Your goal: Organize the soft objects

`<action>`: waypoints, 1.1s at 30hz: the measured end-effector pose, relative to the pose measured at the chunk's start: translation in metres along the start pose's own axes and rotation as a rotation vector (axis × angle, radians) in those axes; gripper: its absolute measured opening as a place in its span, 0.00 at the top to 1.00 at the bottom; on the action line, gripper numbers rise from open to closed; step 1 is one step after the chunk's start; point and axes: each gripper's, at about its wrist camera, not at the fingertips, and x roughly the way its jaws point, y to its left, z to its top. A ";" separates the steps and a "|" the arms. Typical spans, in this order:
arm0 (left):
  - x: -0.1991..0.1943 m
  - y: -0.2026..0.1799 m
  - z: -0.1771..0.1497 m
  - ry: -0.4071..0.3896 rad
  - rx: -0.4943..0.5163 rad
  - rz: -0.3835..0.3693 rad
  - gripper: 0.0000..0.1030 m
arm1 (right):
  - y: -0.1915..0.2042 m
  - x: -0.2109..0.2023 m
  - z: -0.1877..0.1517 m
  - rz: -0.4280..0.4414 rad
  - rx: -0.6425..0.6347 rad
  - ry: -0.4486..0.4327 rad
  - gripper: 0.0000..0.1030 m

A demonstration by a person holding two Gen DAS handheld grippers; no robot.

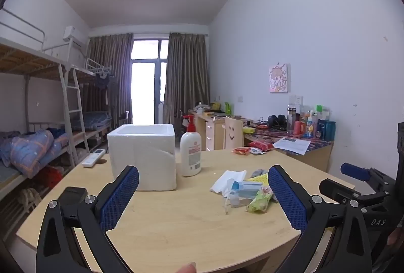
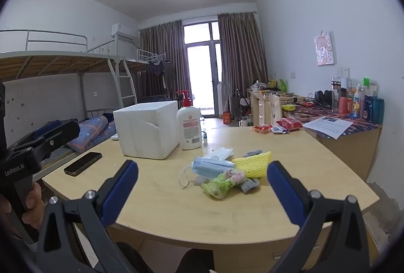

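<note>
Left wrist view: left gripper hovers over the table, jaws spread wide, nothing between them; foam box sits ahead of the left finger, open top up; lotion bottle stands just right of the box; pile of soft things lies ahead, toward the right finger, partly hidden by it; white masks at the back of the pile, blue masks in front, green packet nearest; yellow net only peeks out; right gripper shows at the far right edge, its jaws unreadable here.

Right wrist view: right gripper also wide open and empty; pile lies straight ahead between the fingers, apart from both; blue masks stacked, an ear loop trailing left; green packet in front; grey cloth under and beside it; yellow net to the right; white masks behind; box ahead-left, bottle touching or just beside it; phone left of the left finger; the left gripper's body at the left edge.

Handling, by judgement: all light, limp, crushable; nothing fragile; the mask stack may fan apart, so pinch across its middle, not the loop; the net is springy, squeeze mid-body; the packet looks slick, grip it at the centre.
</note>
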 end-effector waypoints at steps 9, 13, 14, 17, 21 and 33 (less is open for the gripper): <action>-0.003 0.006 0.001 -0.002 0.022 0.002 0.01 | -0.001 0.000 0.001 0.004 0.006 0.005 0.00; 0.002 0.006 0.001 0.002 0.012 0.002 0.01 | 0.000 0.002 0.000 0.006 0.007 0.007 0.00; 0.000 -0.001 0.001 -0.003 0.021 0.011 0.01 | 0.000 0.001 0.001 0.004 0.006 0.008 0.00; -0.001 -0.001 0.001 -0.001 0.023 0.012 0.01 | -0.002 -0.001 0.001 0.007 0.008 0.003 0.00; 0.001 0.000 -0.001 0.000 0.022 0.015 0.01 | -0.004 -0.001 0.002 0.006 0.009 0.003 0.00; 0.001 -0.001 0.000 0.009 0.030 0.014 0.01 | 0.000 0.000 0.002 0.008 0.004 0.004 0.00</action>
